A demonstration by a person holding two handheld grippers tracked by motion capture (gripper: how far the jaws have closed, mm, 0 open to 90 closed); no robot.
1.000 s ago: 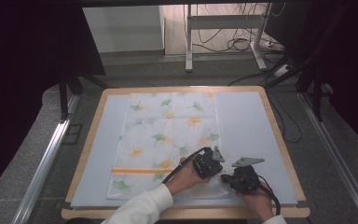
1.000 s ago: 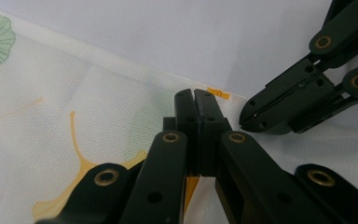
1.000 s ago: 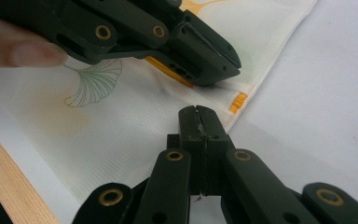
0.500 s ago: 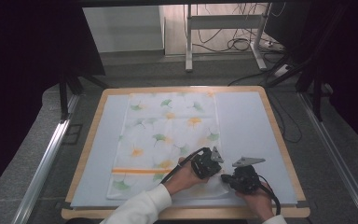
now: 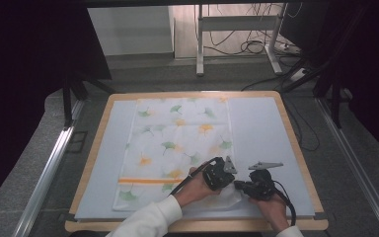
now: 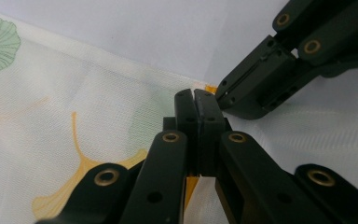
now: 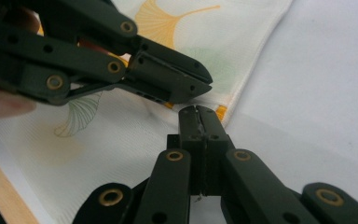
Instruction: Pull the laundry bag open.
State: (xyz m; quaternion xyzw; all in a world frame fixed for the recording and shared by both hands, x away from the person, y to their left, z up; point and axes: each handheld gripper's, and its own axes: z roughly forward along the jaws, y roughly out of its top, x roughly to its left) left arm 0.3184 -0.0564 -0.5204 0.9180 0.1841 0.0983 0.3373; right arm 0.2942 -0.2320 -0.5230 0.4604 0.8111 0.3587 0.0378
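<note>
A white cloth [image 5: 177, 133] printed with green and orange ginkgo leaves lies flat on the pale mat [image 5: 261, 128]. Both grippers meet at its near right corner. My left gripper [image 5: 227, 181] comes in from the left and my right gripper [image 5: 239, 186] from the right, tips almost touching. In the left gripper view its jaws [image 6: 194, 95] are pressed together over the cloth [image 6: 51, 107], with the right gripper's tip [image 6: 223, 95] just beyond. In the right gripper view the jaws [image 7: 197, 111] are shut at the cloth's orange-marked corner [image 7: 221, 112], beside the left gripper [image 7: 205, 84]. Whether either pinches fabric I cannot tell.
The mat sits on a wooden-rimmed table [image 5: 98, 148]. Bare mat lies right of the cloth. Metal rails [image 5: 49, 173] run along both sides of the table. A stand's legs and cables [image 5: 246, 47] are on the floor beyond the far edge.
</note>
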